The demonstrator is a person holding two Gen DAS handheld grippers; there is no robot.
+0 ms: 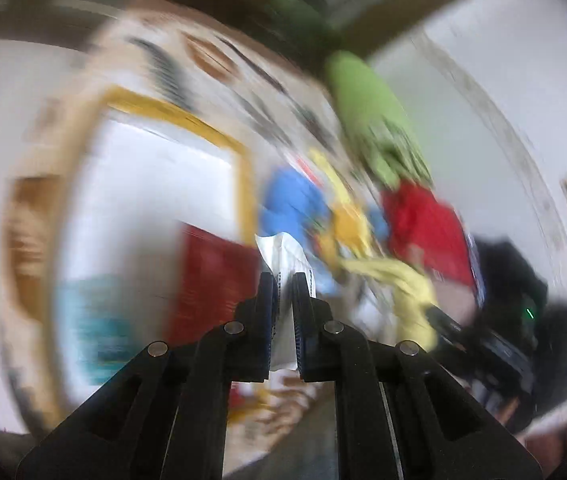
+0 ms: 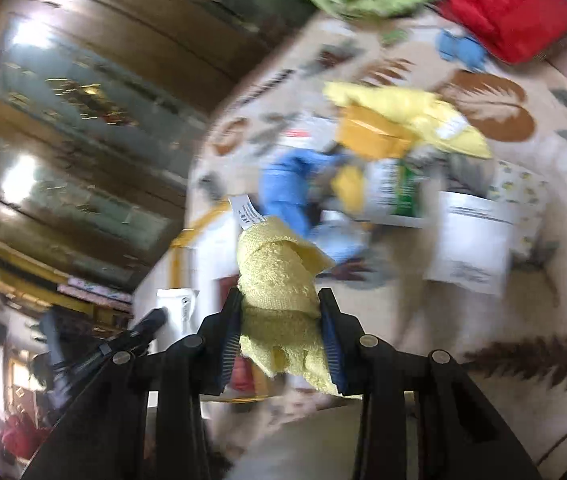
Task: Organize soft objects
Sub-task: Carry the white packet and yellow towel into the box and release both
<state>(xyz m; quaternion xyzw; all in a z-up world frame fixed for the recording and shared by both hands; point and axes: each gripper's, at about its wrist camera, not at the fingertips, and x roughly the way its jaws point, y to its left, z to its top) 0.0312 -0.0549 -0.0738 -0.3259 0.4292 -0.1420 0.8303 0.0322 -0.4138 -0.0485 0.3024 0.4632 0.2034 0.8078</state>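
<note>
Yellow towel (image 2: 279,280) between right gripper (image 2: 281,320) fingers (image 2: 331,344)

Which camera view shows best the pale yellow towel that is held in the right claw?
The right wrist view: the yellow towel fills the middle, sharp, pinched in the right claw, its white tag visible. In the left wrist view it is only a blurred yellow shape at the right, beside the pile.
</note>
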